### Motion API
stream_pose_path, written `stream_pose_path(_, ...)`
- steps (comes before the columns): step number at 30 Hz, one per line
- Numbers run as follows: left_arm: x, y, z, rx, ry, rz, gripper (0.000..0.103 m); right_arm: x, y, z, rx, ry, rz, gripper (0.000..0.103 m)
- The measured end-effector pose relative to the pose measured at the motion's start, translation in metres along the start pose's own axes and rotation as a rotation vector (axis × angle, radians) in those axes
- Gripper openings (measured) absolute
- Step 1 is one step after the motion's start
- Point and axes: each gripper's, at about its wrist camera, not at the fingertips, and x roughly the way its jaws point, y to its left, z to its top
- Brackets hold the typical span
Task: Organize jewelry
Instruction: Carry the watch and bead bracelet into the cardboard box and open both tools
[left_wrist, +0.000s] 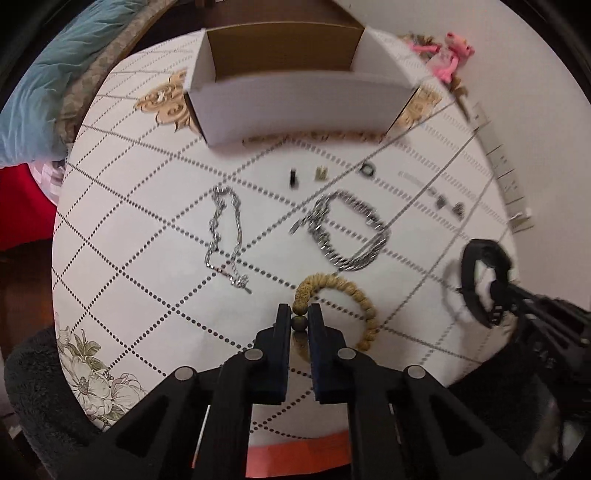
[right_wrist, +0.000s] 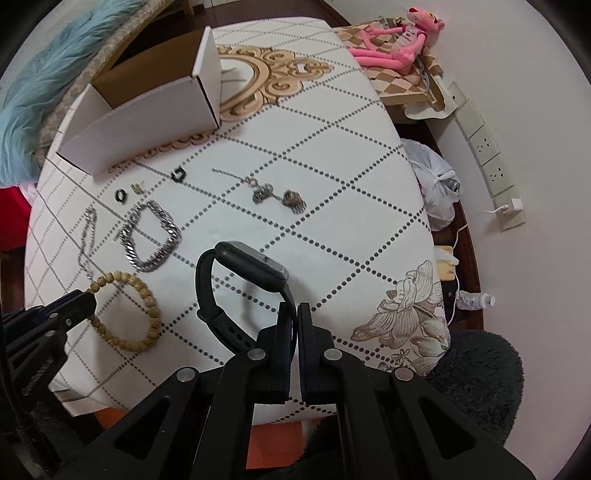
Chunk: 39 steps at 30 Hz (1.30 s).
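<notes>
The left gripper (left_wrist: 299, 314) pinches a dark bead of the beaded bracelet (left_wrist: 341, 302), whose loop lies flat near the table's (right_wrist: 332, 177) near edge. The right gripper (right_wrist: 295, 314) is clamped on the strap of the black watch (right_wrist: 240, 280), which stands on edge near the middle of the near edge, face tilted upward, its long axis running left to right. The white box (right_wrist: 147, 122) sits open at the far left corner.

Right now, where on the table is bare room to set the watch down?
Free: the cloth between the earrings and the printed flower, and the patch right of the white box. Crowded: left of the watch, around the thick chain, thin chain and bead bracelet.
</notes>
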Motion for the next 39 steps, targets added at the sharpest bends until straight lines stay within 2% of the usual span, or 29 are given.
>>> stream_pose_path(4,-0.042,0.025,0.002,-0.024,-0.035,-0.054,0.007,-0.013,0.005,0.004,-0.015,-0.023,0.028,0.003)
stream_pose_path(11,-0.101,0.032,0.018,-0.044,-0.124,-0.109,0.007,-0.050,0.013,0.031,-0.033,-0.093,0.091,0.003)
stream_pose_path(13,-0.117,0.036,0.027,-0.045,-0.154,-0.127,0.007,-0.063,0.019,0.044,-0.044,-0.118,0.120,0.003)
stream_pose_path(14,-0.125,0.023,0.042,-0.046,-0.163,-0.130,0.007,-0.067,0.022,0.051,-0.049,-0.128,0.130,0.003)
stream_pose_path(18,-0.149,0.034,0.075,-0.051,-0.228,-0.145,0.006,-0.080,0.036,0.093,-0.077,-0.170,0.166,0.003)
stream_pose_path(23,-0.137,0.035,0.130,-0.054,-0.242,-0.132,0.007,-0.071,0.057,0.148,-0.108,-0.173,0.170,0.003)
stream_pose_path(28,-0.099,0.047,0.175,-0.068,-0.183,-0.122,0.007,-0.044,0.083,0.192,-0.142,-0.118,0.165,0.003)
stream_pose_path(35,-0.061,0.068,0.209,-0.100,-0.099,-0.113,0.007,0.002,0.109,0.222,-0.189,-0.026,0.132,0.003)
stream_pose_path(38,-0.052,0.079,0.214,-0.133,-0.073,-0.078,0.009,0.014,0.114,0.229,-0.190,0.002,0.134,0.013)
stream_pose_path(39,-0.051,0.082,0.215,-0.142,-0.070,-0.068,0.014,0.015,0.115,0.230,-0.193,0.000,0.130,0.024)
